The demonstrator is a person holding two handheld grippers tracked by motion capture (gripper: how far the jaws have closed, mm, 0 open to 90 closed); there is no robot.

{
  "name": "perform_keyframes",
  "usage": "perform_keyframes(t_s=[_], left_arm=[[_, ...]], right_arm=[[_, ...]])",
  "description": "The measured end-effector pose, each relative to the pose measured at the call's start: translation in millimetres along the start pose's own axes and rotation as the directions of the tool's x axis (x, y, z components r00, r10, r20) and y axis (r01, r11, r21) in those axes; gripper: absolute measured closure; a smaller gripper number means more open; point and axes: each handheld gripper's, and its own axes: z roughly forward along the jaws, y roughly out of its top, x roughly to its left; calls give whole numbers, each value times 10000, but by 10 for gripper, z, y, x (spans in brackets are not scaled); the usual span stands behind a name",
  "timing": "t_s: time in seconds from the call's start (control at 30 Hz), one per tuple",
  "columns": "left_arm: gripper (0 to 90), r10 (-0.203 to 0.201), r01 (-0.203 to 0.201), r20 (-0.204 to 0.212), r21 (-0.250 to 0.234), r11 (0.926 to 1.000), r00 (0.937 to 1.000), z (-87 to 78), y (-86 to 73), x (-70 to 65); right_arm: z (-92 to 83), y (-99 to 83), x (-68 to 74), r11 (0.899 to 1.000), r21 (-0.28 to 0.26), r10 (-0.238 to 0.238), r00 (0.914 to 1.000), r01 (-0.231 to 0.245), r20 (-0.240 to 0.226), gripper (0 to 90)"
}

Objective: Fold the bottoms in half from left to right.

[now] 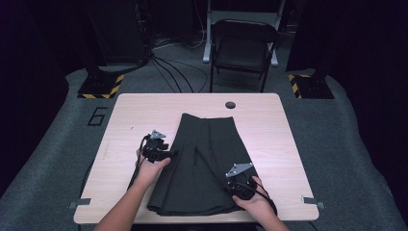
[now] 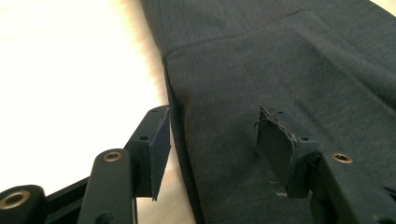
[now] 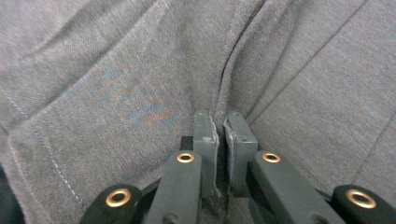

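Garment: a dark grey skirt (image 1: 204,163) lies flat at centre frame of the high view, waistband toward the top, hem at the lower edge of the table (image 1: 144,108).
Right gripper (image 1: 236,184): pads pressed together on a raised fold of the skirt (image 3: 140,93), lower right of the garment; cloth is pinched between them in the right gripper view.
Left gripper (image 1: 161,153): jaws spread, straddling the left side edge of the skirt (image 2: 280,70); no pinch yet.
Progress: judged early; one grip secured, second grip pending, no fold made.
Remaining: close on the left edge, then fold or lift.
Surroundings: folding chair (image 1: 243,45) and floor cables (image 1: 168,67) at top of frame, well apart.
Obstructions: none on the tabletop.
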Motion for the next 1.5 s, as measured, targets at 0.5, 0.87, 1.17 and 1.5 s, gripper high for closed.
perform_keyframes(t_s=[0.5,0.87,1.17,1.5], left_arm=[[390,115,-115,-65,104,9999,9999,167,-176,-109],[738,-7,12,192,-268,9996,9998,170,-204,-136],[812,633,-630,-201,164,9979,9978,-12,-141,-121],[862,941,-912,-913,352,9952,9914,-556,-284,197]], right_arm=[[1,-41,-39,9999,-41,149,9999,-149,-41,838],[11,-44,-59,9991,-40,423,9988,-424,-266,832],[5,15,62,9997,-204,73,9954,-92,-953,853],[188,308,490,9919,-197,-1267,9733,1253,-1912,855]])
